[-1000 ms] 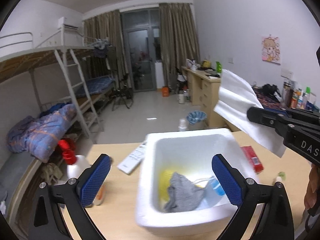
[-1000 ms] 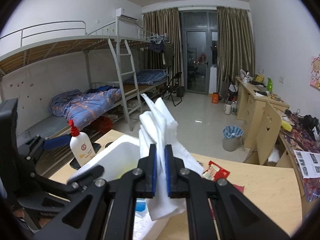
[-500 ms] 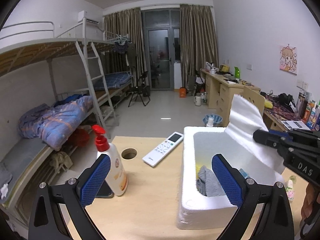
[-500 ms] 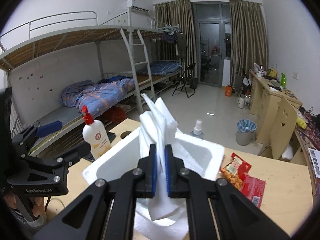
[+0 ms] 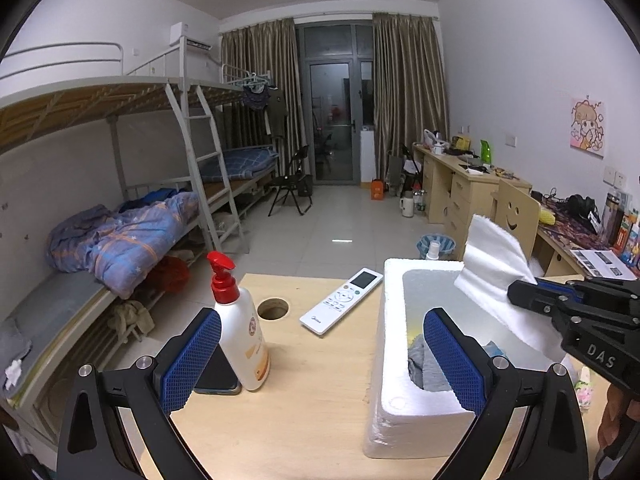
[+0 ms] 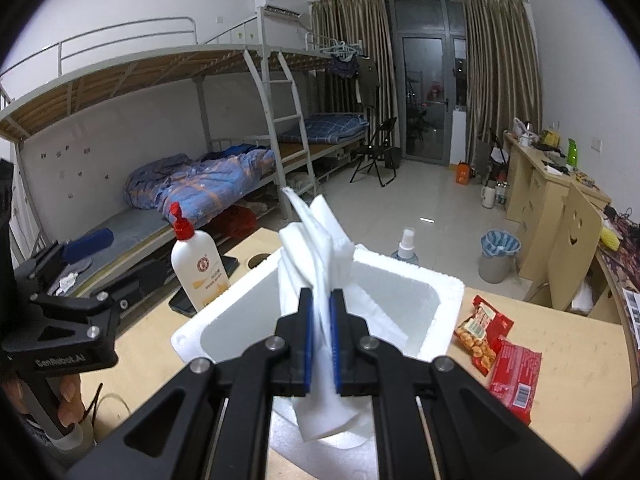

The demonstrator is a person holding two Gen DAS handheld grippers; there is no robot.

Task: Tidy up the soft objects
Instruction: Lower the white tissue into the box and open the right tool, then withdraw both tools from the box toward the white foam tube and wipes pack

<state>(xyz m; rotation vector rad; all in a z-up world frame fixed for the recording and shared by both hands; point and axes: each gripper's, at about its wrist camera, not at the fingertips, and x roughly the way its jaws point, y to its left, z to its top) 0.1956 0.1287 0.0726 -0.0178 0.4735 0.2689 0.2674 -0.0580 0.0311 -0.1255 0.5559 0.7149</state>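
A dormitory room: metal bunk beds (image 5: 168,184), a row of desks (image 5: 464,188), and curtained balcony door (image 5: 334,120).

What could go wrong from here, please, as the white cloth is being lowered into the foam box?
The right claw grips the white cloth by its middle, so loose ends may drape over the foam box rim instead of landing inside. The light box could shift if bumped. The open left claw sits near the lotion bottle, which might tip.
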